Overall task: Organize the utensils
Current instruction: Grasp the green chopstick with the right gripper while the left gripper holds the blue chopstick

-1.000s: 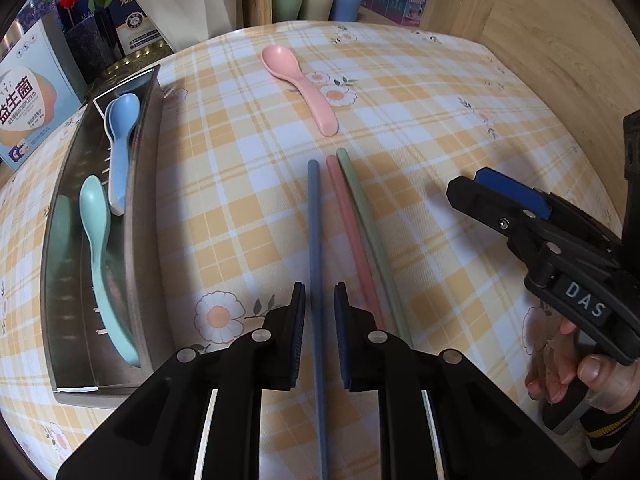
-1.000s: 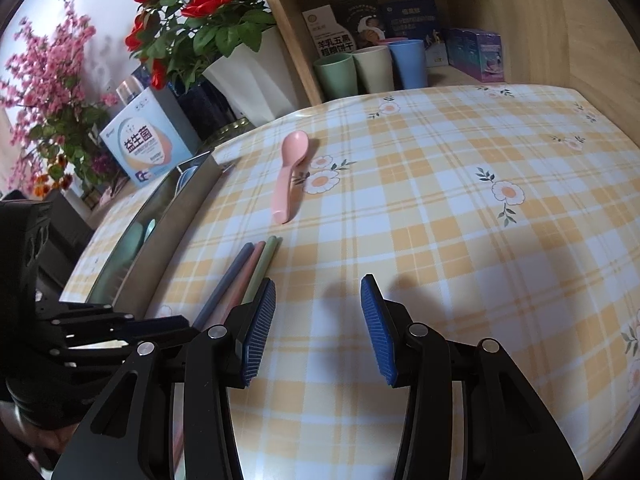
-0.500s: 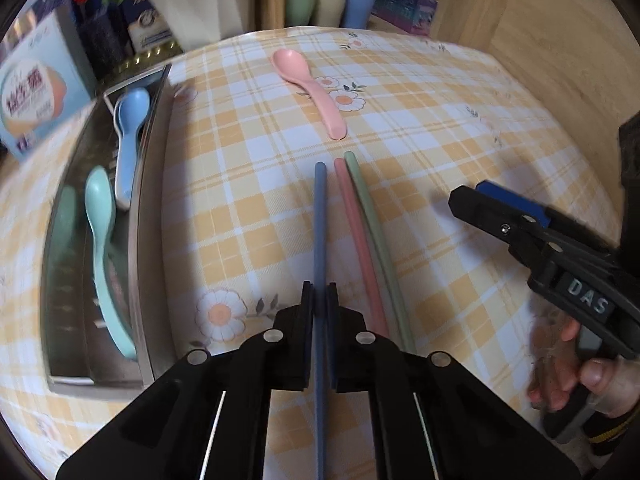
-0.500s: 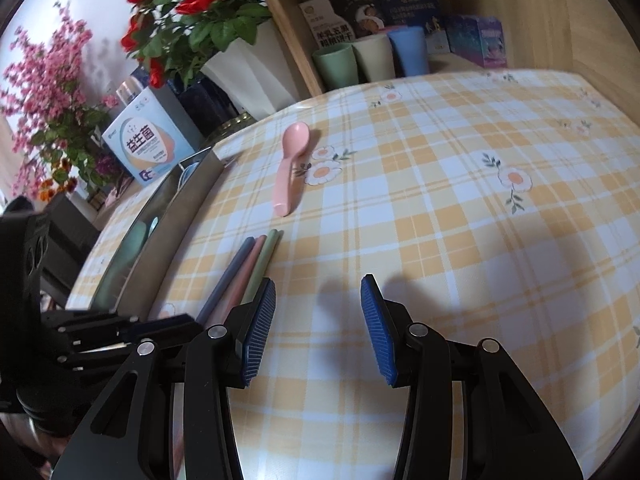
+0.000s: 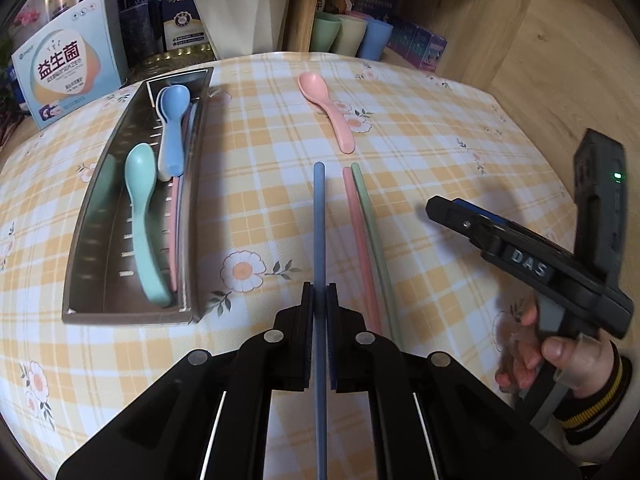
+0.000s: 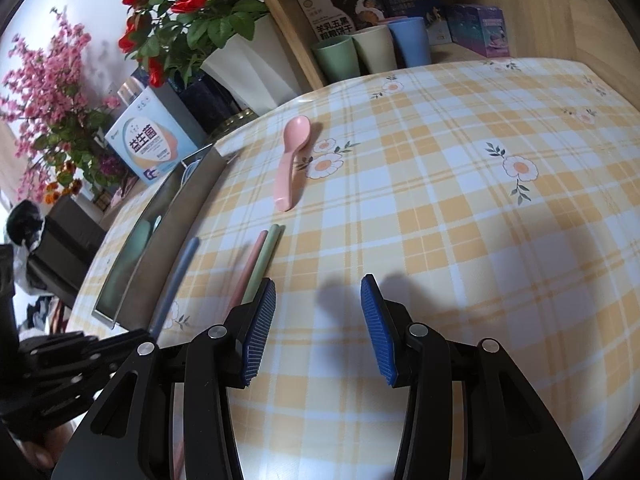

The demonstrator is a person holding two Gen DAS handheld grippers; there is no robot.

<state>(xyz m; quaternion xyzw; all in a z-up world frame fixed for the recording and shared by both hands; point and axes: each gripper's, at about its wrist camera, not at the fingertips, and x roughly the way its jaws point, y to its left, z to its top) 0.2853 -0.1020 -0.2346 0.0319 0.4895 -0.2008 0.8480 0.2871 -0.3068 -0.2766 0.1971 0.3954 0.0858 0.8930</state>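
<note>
the left tool point(image 5: 320, 300) is clenched on the blue chopstick point(image 5: 319, 216), its pads pressed against the stick's near half, and the stick's far tip now sits a little apart from the pink chopstick point(image 5: 356, 232) and the green chopstick point(image 5: 370, 232), which lie side by side touching on the checked worktop point(image 5: 440, 128) just to the right. the right tool point(image 6: 318, 320) hangs released over bare cloth, nothing between its blue pads point(image 6: 260, 332), with the pink and green sticks just to its left. judged by what lies where, the sorting looks roughly half done: the metal tray point(image 5: 80, 240) at the left of the worktop already holds a blue spoon point(image 5: 174, 128) at its far end, a green spoon point(image 5: 142, 216) nearer, and some thin sticks along its right wall, though i cannot tell how many or quite which colours. still out on the worktop are the pink spoon point(image 5: 328, 108), lying well beyond the chopstick tips towards the far side, the two loose chopsticks, and the blue one in the grip, which seems lifted or about to be and most likely belongs in the tray with the others. so four pieces look to remain: one in hand and three yet untouched, with the pink spoon the farthest from the tray.
</note>
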